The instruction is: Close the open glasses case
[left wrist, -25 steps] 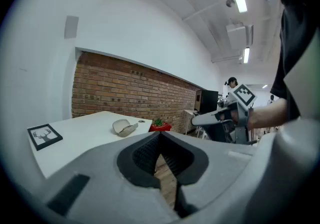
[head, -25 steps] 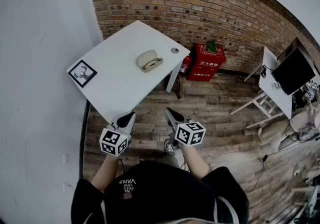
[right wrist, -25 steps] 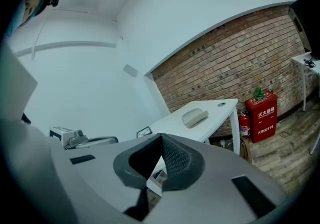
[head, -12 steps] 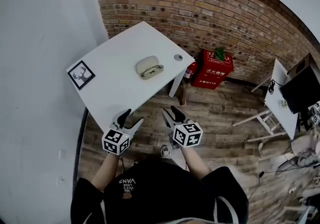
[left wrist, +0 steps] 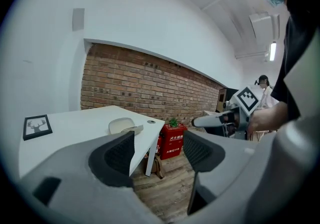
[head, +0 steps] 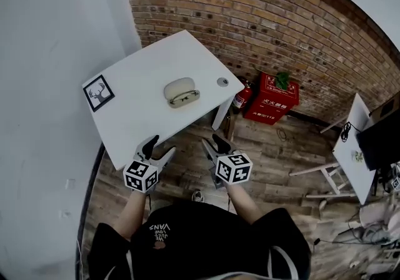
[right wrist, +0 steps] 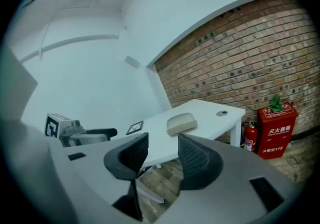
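A white table (head: 137, 72) stands before a brick wall (head: 262, 16). A framed deer picture (head: 98, 92) lies at the table's left corner, a round grommet (head: 222, 82) near its right corner. Right of the table stand an extinguisher (head: 240, 97) and a red box (head: 270, 99) topped by a plant (head: 282, 79).

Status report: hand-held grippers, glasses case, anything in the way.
Left hand-held gripper and right hand-held gripper: jaws just opened, nothing between them, short of the table. Glasses case open on it. Nothing in the way.
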